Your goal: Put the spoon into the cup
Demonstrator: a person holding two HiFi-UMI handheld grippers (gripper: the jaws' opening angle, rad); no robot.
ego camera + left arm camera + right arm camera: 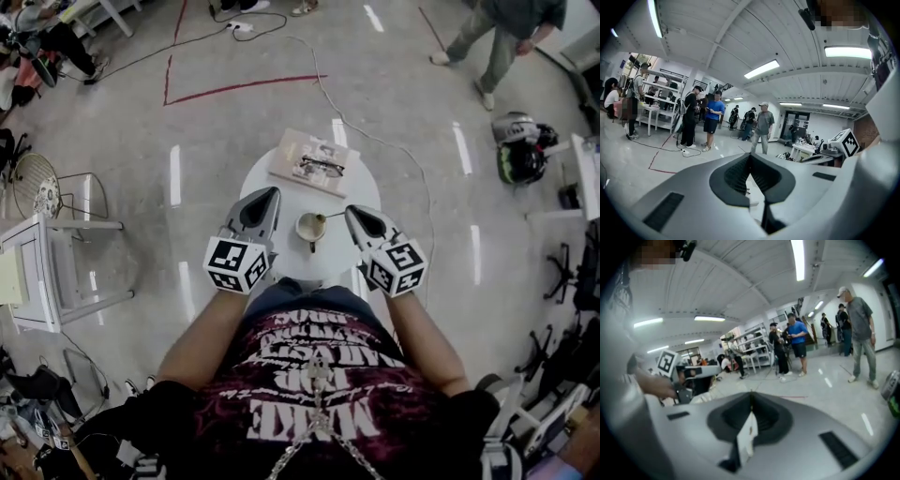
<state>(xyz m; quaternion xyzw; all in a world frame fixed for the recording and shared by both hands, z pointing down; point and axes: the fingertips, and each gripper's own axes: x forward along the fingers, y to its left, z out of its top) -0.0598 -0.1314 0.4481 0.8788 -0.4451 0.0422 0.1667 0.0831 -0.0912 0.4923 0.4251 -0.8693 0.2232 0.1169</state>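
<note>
1. The spoon (313, 244) sits in the cup (310, 225) on the bench (361, 183), its handle leaning toward me.
2. My right fingers (361, 220), just right of the cup, are pressed together and empty. My left fingers (261, 211), left of the cup, are the same.
3. The job looks done, so I'd draw both hands back from the cup, well wide of that handle.

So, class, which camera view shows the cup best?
The head view: from above, the cup stands in plain sight on the round white table. Both gripper views look out across the room, and neither shows the cup.
</note>
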